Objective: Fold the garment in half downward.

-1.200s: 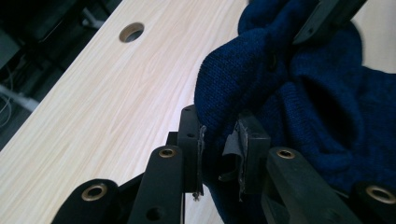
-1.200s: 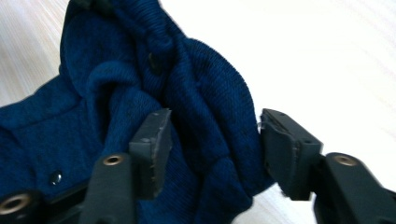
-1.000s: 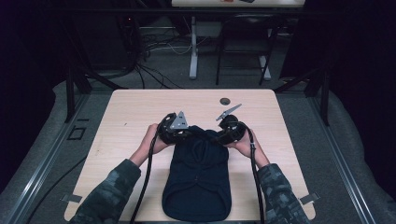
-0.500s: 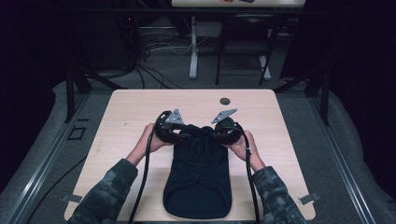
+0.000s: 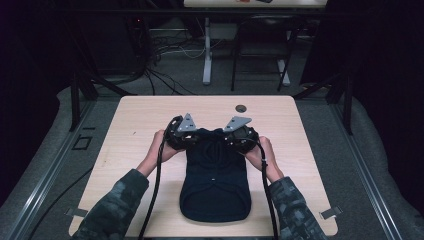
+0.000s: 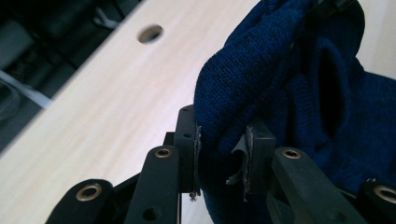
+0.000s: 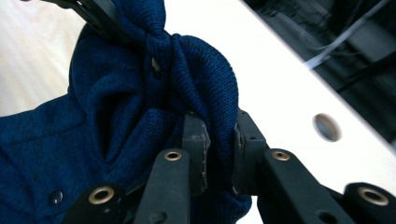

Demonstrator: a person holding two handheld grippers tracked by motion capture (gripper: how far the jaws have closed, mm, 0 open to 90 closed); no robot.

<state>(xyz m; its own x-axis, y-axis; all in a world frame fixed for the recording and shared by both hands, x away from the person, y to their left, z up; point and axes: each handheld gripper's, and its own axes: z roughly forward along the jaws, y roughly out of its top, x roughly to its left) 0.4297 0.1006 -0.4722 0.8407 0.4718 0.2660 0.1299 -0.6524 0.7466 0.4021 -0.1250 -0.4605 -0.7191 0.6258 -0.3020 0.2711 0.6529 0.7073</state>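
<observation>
Dark navy knitted garment (image 5: 216,185) is lying on the light wooden table (image 5: 135,120), far edge bunched and lifting. Left gripper (image 6: 219,154) is pinching one fold after briefly closing again; right gripper (image 7: 219,154) is clamping the neighbouring fold.

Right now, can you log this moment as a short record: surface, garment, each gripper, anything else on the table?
surface: light wooden table
garment: dark blue knitted sweater, lying lengthwise on the table, far end bunched up
left gripper: shut on a fold of the sweater at its far left corner
right gripper: shut on a fold of the sweater at its far right corner
gripper spacing: close together, side by side at the sweater's far end
other: round hole in the table beyond the grippers
</observation>
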